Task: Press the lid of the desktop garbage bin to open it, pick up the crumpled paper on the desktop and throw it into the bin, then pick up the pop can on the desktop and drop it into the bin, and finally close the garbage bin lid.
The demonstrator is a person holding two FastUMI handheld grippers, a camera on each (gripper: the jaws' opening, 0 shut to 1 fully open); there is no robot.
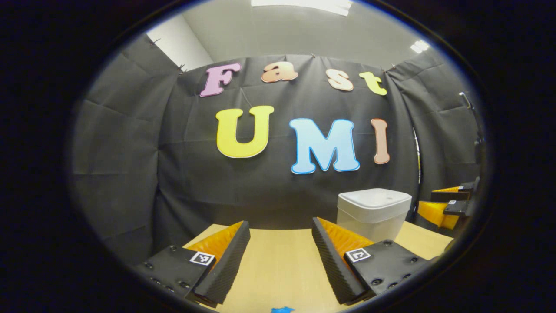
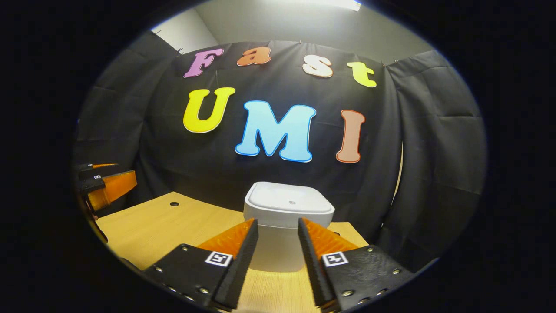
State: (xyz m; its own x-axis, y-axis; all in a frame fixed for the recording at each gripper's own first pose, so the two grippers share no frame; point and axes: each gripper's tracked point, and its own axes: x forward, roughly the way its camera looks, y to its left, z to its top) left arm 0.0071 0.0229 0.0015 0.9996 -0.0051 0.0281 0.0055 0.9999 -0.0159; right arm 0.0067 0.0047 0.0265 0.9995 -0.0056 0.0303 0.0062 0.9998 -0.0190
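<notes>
- Straight ahead of my right gripper (image 2: 278, 243), the garbage bin (image 2: 287, 226) stands on the desktop (image 2: 173, 226), centred between the two fingers and a little beyond their tips.
- Its lid (image 2: 290, 203) is shut and lies flat; a small round mark sits near the lid's middle, which I judge to be the press point.
- My right gripper's jaws stand apart with nothing between them; the gap looks narrower than the bin's body.
- In the left gripper view, my left gripper (image 1: 281, 250) is also spread and empty, and the bin (image 1: 373, 213) lies off to its right, past the right finger.
- I judge the right gripper the nearer and better lined up for the press: it needs to rise over the lid and come down on it.
- The bin stands near the far edge of the desktop, close to the black cloth wall (image 2: 425, 152), so there is little room behind it; I would press downward, not forward.
- Open desktop lies to the bin's left, with a small hole (image 2: 174, 203) in the surface.
- I cannot see the crumpled paper or pop can from here; a small blue scrap (image 1: 282, 309) shows at the bottom of the left gripper view.
</notes>
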